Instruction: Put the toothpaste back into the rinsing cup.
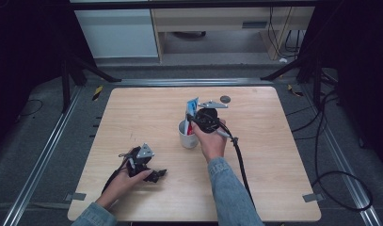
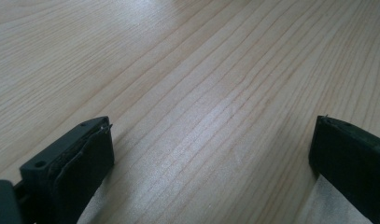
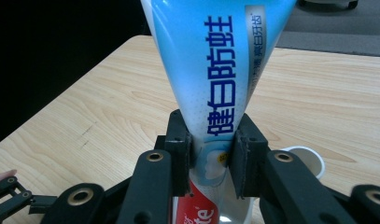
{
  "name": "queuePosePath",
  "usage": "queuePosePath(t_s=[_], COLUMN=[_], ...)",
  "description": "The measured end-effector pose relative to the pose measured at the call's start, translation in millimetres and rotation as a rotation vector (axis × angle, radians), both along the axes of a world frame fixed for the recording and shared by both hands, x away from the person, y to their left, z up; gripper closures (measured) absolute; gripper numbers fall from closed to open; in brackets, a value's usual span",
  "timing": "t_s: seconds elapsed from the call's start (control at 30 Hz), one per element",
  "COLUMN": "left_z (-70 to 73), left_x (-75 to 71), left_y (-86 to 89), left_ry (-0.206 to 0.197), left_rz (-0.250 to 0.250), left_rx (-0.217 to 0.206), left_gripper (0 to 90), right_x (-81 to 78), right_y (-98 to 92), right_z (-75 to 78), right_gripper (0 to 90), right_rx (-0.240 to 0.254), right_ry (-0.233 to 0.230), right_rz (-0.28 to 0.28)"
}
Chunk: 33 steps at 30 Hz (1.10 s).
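Note:
A blue-and-white toothpaste tube [image 1: 192, 106] [image 3: 211, 60] with a red lower end stands upright, its bottom inside a white cup [image 1: 187, 137] [image 3: 311, 161] near the middle of the wooden table [image 1: 274, 155]. My right gripper [image 1: 195, 118] [image 3: 210, 142] is shut on the tube just above the cup's rim, both pads pressing on its sides. My left gripper [image 1: 156, 175] [image 2: 211, 149] lies at the table's near left in the person's hand. Its jaws are open, with bare wood between them.
A small grey disc [image 1: 225, 99] lies behind the cup, towards the far edge. The right gripper's black cable [image 1: 239, 162] runs back along the sleeve. Dark stand legs [image 1: 92, 70] and floor rails surround the table.

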State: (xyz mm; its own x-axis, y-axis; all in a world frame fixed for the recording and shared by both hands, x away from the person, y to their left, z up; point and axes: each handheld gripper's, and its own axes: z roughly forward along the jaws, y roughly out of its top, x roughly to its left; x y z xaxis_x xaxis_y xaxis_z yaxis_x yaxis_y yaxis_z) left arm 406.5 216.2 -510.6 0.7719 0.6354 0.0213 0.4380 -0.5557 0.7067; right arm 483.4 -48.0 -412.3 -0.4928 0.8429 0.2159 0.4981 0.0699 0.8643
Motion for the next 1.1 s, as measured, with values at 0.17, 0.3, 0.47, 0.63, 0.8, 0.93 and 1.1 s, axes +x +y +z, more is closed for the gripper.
queuePosePath(t_s=[0.17,0.3,0.47,0.63,0.8,0.93,1.1], left_z=[0.0,0.0,0.0,0.0,0.0,0.0,0.0], left_x=[0.0,0.0,0.0,0.0,0.0,0.0,0.0], left_y=[0.0,0.0,0.0,0.0,0.0,0.0,0.0], left_ry=[0.0,0.0,0.0,0.0,0.0,0.0,0.0], left_rz=[0.0,0.0,0.0,0.0,0.0,0.0,0.0], left_rx=[0.0,0.0,0.0,0.0,0.0,0.0,-0.001], left_gripper=[0.0,0.0,0.0,0.0,0.0,0.0,0.0], right_x=[1.7,1.7,1.7,1.0,1.1,1.5,1.1], right_y=[-1.6,-1.8,-2.4,-2.6,-3.6,-4.3,-4.4], right_z=[-0.3,0.0,-0.2,0.3,0.1,0.3,0.9], right_gripper=[70.3,69.9,68.8,67.1,64.4,63.6,62.3], right_rx=[-0.01,-0.019,-0.024,-0.034,-0.048,-0.049,-0.063], right_ry=[0.003,0.002,-0.001,-0.002,-0.007,-0.005,-0.01], right_rz=[-0.006,-0.006,-0.006,-0.008,-0.015,-0.017,-0.018])
